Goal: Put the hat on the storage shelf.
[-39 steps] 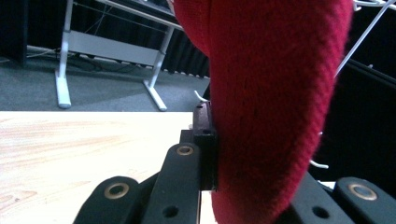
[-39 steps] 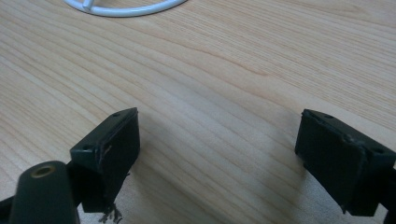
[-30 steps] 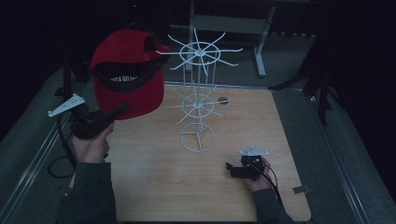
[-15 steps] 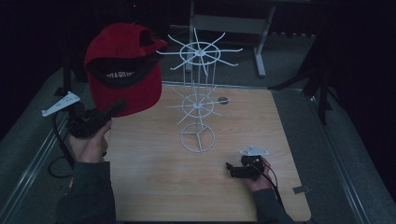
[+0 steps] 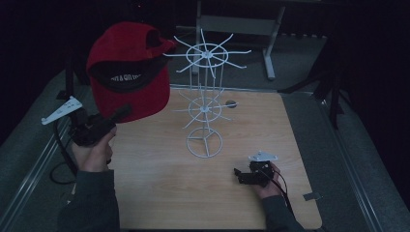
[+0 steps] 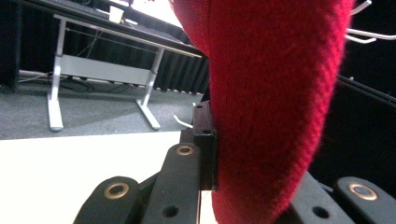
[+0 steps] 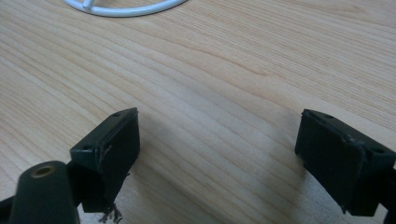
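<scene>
A: What's around the red cap [image 5: 129, 72]?

B: A white wire rack [image 5: 207, 99] stands mid-table [image 5: 159, 193], its top spokes just beside the cap's brim. A desk frame [image 5: 237, 24] sits behind.

A: The tools?

B: Left gripper [image 5: 118, 115] is clamped on the cap's edge, holding it up left of the rack. Right gripper [image 5: 238, 174] rests on the wood, jaws apart, empty.

A: Any change?

B: The cap has risen and tipped back; the right gripper hasn't budged.

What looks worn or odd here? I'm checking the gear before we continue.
A frayed tuft hangs from the right gripper at its left pad. The red cap and white wire rack look fine.
</scene>
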A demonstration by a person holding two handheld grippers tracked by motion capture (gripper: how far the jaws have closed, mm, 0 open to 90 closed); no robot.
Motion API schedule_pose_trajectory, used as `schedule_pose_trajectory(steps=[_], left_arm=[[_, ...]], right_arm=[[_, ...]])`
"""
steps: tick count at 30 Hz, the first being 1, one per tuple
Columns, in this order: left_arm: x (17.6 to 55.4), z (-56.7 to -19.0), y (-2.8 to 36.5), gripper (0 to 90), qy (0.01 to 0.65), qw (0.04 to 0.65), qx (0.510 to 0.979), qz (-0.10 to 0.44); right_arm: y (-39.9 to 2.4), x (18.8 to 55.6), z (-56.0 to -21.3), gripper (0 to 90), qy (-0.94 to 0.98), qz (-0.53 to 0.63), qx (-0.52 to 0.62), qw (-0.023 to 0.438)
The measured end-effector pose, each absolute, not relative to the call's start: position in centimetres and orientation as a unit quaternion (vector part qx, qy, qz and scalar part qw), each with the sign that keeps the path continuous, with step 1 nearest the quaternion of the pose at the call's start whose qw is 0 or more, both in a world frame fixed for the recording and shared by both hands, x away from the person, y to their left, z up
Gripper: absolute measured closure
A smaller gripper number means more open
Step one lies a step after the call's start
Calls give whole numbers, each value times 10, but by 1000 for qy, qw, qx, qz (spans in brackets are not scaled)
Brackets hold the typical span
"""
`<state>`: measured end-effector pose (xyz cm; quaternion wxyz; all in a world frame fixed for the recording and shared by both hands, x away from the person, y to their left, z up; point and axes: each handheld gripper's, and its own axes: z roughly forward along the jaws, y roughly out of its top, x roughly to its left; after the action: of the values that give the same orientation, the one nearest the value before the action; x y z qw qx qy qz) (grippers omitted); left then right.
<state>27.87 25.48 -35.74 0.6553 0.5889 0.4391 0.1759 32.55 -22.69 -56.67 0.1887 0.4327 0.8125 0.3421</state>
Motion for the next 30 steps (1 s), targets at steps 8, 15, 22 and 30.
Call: schedule_pose_trajectory(steps=[8,15,22,30], left_arm=[[273,-361,252,851,434,657,592,171],[267,-367,252,850,434,660,591,167],[263,-373,251,850,434,659,592,165],[260,-383,251,850,438,658,592,160]], right_arm=[[-227,325,-567,137,812,342,433,189],[-227,326,-567,137,813,342,433,189],[-227,326,-567,137,813,342,433,189],[-227,326,-567,137,813,342,432,189]])
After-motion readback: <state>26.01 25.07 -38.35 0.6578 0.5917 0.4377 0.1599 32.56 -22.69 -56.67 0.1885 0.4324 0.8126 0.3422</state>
